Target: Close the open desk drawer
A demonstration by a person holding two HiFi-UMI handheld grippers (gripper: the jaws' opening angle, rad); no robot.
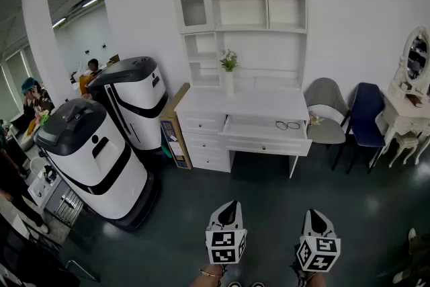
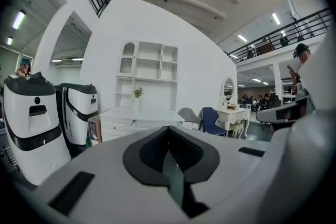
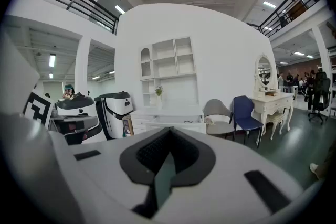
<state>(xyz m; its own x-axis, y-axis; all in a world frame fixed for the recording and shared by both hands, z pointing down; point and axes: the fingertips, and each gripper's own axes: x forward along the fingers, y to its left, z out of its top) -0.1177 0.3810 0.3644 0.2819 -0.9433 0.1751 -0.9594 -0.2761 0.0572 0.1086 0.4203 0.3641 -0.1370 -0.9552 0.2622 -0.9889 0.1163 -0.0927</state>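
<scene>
Drawer (image 1: 265,136) wide open, well out of reach
Left gripper (image 1: 227,206) and right gripper (image 1: 316,215) are both pinched together, carrying nothing. The drawer juts from the table's (image 1: 242,103) front edge, glasses (image 1: 287,125) lying inside. Likely light, stiff, easy-sliding: push flat on its front panel, gently

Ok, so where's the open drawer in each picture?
Head view: the drawer is just right of the middle, pulled out of the white desk.
Left gripper view: the drawer is a little left of the middle, small and far off.
Right gripper view: the drawer is near the middle.
Shared landmark: the flowers on the desk, up and left of the drawer.
</scene>
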